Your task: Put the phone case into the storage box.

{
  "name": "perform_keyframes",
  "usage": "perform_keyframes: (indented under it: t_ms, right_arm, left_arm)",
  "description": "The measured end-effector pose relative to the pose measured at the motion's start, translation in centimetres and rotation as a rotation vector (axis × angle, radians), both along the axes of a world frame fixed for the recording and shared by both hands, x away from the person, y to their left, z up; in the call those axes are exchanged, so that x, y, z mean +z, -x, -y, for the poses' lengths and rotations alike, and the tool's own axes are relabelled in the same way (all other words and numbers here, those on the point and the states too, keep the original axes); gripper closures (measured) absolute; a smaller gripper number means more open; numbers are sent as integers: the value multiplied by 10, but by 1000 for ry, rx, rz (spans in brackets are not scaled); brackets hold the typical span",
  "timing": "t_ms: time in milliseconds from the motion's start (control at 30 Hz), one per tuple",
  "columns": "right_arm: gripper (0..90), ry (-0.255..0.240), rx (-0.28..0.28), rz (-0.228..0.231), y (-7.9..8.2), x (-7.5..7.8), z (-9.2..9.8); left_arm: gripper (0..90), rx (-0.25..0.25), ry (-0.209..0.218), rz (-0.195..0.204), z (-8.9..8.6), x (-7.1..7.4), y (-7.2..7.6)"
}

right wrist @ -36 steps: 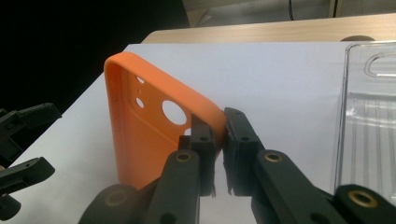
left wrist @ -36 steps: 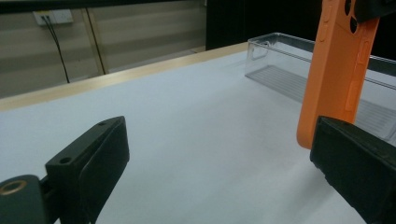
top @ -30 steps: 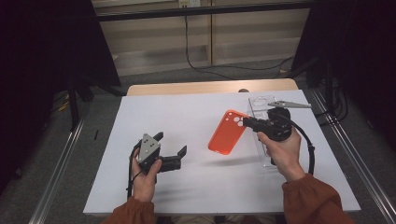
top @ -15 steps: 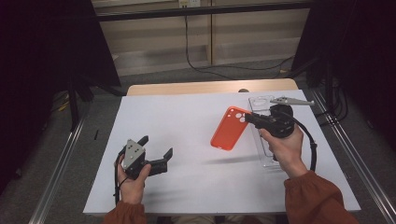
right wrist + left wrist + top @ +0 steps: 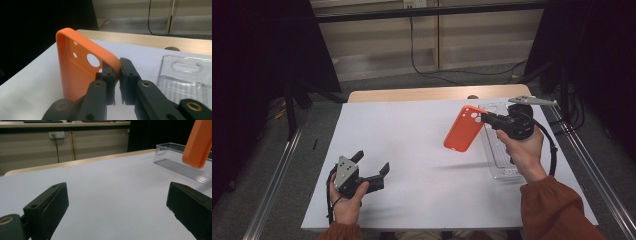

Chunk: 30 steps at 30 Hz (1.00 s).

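**Right gripper clamping orange case above the sheet, left one idling open**

High view: you're holding the right gripper [image 5: 486,119] up over the white sheet [image 5: 422,150], jaws pinching the top edge of the orange phone case [image 5: 464,128]. The case is hanging tilted in the air, just left of the clear plastic tray [image 5: 499,157], and casting a shadow on the sheet. Your left gripper [image 5: 371,165] is sitting low, well left of the tray near the sheet's front edge, jaws spread with nothing between them.

Left gripper view: both jaws are standing wide apart over bare sheet. The tray [image 5: 180,157] is lying far ahead to the right; the case [image 5: 198,143] is hovering in front of it.

Right gripper view: jaws are closing tight on the case's [image 5: 75,67] rim beside the camera cutout. The tray [image 5: 185,77] is lying just right of the jaws.
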State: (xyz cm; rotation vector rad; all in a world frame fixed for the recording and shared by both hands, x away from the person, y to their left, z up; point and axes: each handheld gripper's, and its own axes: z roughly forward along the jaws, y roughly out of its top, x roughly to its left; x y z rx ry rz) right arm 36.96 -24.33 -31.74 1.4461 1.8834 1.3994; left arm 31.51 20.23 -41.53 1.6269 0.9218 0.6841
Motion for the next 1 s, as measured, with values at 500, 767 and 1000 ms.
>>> perform_keyframes:
  t_ms: [500,767,1000]
  right_arm:
    - [827,10,-47,69,0,18,28]
    - [828,53,-85,93,-7,22,40]
    - [829,92,-115,114,-17,24,47]
  left_arm:
    - [38,7,-3,-23,-14,-9,7]
    - [39,39,8,-19,-19,-10,11]
    - [38,46,5,-20,-20,-11,10]
